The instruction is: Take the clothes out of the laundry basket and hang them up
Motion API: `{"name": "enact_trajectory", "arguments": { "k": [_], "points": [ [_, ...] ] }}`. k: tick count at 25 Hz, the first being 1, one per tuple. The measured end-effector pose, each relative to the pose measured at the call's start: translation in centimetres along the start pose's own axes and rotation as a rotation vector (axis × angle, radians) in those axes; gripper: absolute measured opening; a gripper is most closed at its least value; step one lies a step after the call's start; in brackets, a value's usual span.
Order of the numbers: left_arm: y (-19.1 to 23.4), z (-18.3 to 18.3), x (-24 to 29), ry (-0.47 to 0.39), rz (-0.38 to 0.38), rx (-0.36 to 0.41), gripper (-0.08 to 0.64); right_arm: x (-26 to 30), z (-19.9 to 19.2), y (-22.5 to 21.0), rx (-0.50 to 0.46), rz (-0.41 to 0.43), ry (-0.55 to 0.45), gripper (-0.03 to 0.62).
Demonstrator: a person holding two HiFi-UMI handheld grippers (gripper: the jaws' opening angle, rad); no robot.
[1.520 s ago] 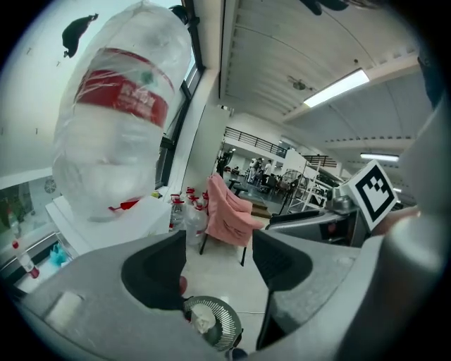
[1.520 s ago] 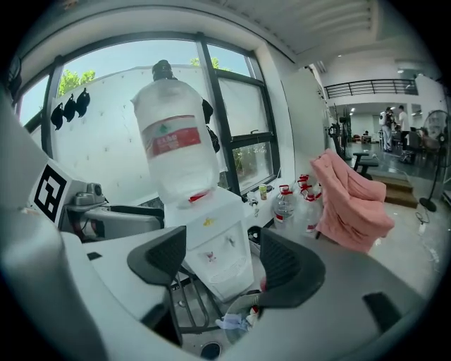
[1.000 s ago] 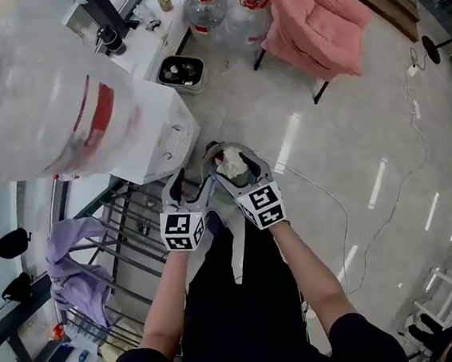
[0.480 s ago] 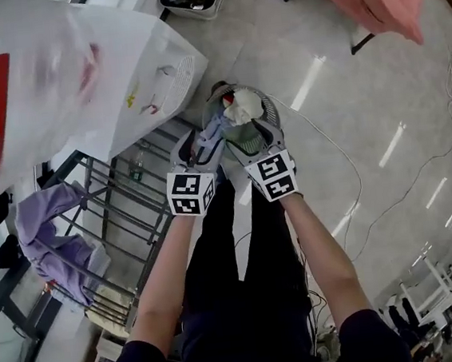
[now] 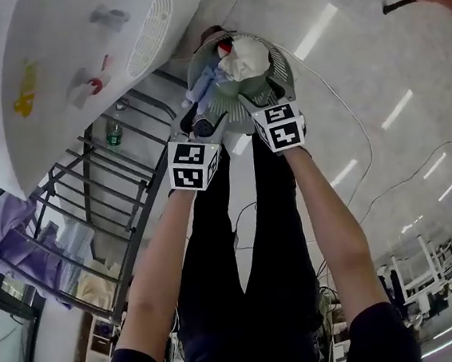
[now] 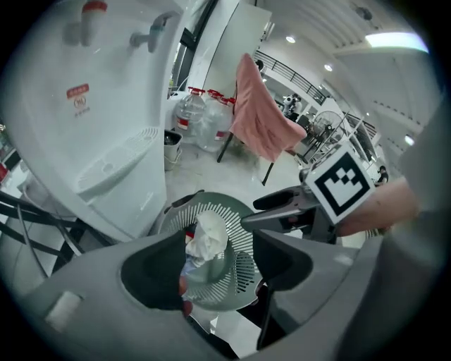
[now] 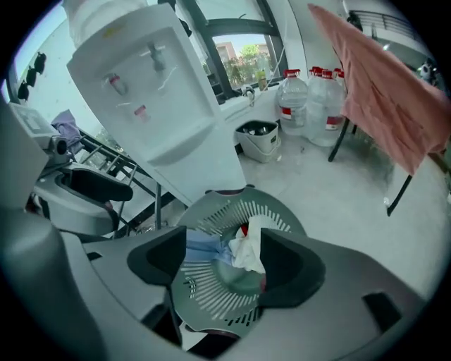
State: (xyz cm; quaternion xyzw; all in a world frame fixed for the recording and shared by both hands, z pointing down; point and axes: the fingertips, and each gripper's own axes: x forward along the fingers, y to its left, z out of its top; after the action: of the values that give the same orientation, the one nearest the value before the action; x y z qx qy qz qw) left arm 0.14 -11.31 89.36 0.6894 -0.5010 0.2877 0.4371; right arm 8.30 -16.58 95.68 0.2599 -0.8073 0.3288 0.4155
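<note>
The clothes (image 5: 247, 56), a white piece over blue and red ones, lay bunched in the slotted laundry basket (image 5: 280, 64) on the glossy floor (image 5: 360, 82). They were judged light, soft and limp, best gripped at a raised fold of the white piece. The left gripper (image 6: 215, 264) and right gripper (image 7: 225, 264) hung above the basket, jaws apart and empty. A drying rack (image 5: 91, 198) and water dispenser (image 5: 77, 63) stood left.

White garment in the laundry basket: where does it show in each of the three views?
Head view: the white garment is at top centre, heaped in the laundry basket.
Left gripper view: low centre, inside the basket.
Right gripper view: low centre, right of the blue cloth.
Shared landmark: the white water dispenser, up and left of the basket in every view.
</note>
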Motion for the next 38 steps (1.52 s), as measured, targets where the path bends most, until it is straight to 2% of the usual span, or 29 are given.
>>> {"name": "enact_trajectory", "arguments": {
  "k": [5,10,19,23,28,29,31,34,38],
  "points": [
    [0.4,-3.2,3.7,0.034,-0.011,-0.007,0.287,5.3,-2.7,-1.3,-0.024,0.02,0.042,0.328],
    [0.7,-4.8,7.0,0.032,-0.011,-0.057,0.287,9.0,-4.8,-1.6,-0.066,0.062,0.08,0.327],
    [2.3,-7.0,13.2,0.032,-0.014,-0.058,0.287,17.6,-8.5,-7.0,-0.096,0.004,0.159,0.319],
    [2.2,-8.3,14.5,0.035,-0.033,-0.063,0.287,20.8,-8.9,-8.5,-0.041,-0.025,0.139,0.319],
    [2.3,-9.2,15.4,0.041,-0.051,-0.052,0.287,23.8,-8.2,-10.5,0.053,-0.135,0.112,0.317],
    [2.4,-9.5,15.5,0.045,-0.052,-0.054,0.287,24.1,-8.4,-11.1,0.067,-0.176,0.118,0.249],
    [2.7,-9.9,15.7,0.05,-0.053,-0.056,0.287,24.2,-8.4,-12.5,0.101,-0.249,0.119,0.015],
    [3.0,-10.0,16.0,0.046,-0.057,-0.051,0.288,23.6,-8.3,-13.0,0.125,-0.255,0.103,0.011],
    [2.9,-10.1,15.5,0.059,-0.058,-0.1,0.287,20.3,-8.1,-11.6,0.106,-0.195,0.061,0.009]
  ]
}}
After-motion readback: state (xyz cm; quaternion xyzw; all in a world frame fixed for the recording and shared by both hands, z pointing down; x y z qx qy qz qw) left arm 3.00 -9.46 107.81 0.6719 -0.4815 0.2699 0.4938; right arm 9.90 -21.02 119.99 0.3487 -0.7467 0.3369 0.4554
